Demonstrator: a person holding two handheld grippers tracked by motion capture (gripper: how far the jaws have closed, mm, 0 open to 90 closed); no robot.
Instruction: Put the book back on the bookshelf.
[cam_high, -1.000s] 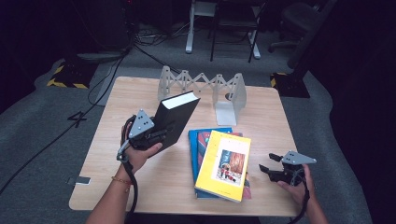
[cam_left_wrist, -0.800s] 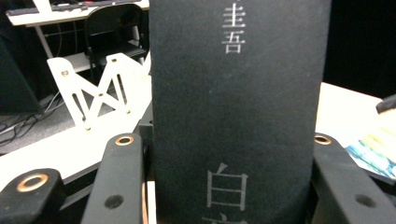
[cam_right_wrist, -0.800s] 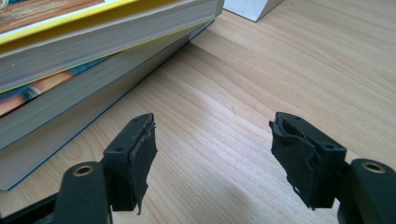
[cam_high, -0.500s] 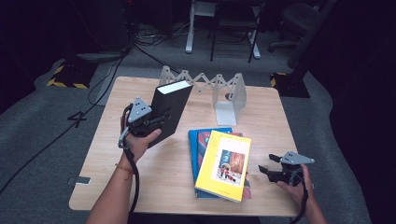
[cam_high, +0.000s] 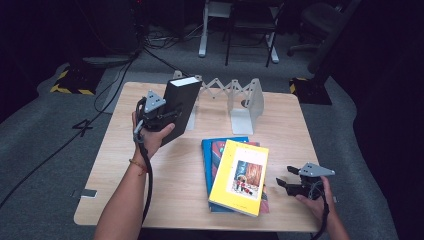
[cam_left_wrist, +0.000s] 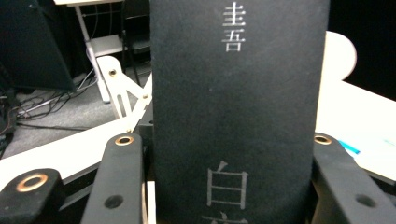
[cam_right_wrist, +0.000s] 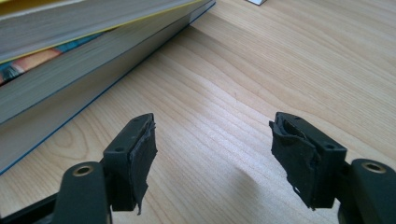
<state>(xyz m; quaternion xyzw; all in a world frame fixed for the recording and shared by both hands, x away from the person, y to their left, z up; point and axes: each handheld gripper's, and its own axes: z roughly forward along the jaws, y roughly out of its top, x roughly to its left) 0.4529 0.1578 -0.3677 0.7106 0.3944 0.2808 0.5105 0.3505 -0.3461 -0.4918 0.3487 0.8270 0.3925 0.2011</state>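
- At the back left of the table (cam_high: 125, 165), the left gripper (cam_high: 159, 114) holds a black book (cam_high: 178, 102) upright, lifted off the wood and tilted a little.
- In the left gripper view its two jaws press against both sides of the black book (cam_left_wrist: 238, 116), clamped on the lower part of the spine, which bears pale printed characters.
- Just behind the black book stands a white folding book rack (cam_high: 235, 97), its zigzag arms stretched between two end plates; the book's top edge is close to the rack's left end.
- In the middle of the table lies a stack of books: a yellow book (cam_high: 240, 176) on top, a blue book (cam_high: 212, 150) under it, lying flat.
- At the front right, the right gripper (cam_high: 290, 177) rests low near the table edge, just beside the stack and not touching it.
- In the right gripper view its jaws stand wide apart over bare wood, nothing between them, with worn black pads (cam_right_wrist: 142, 156).
- The page edges of the stack (cam_right_wrist: 70, 70) fill that view's upper left, the yellow book above the blue one.
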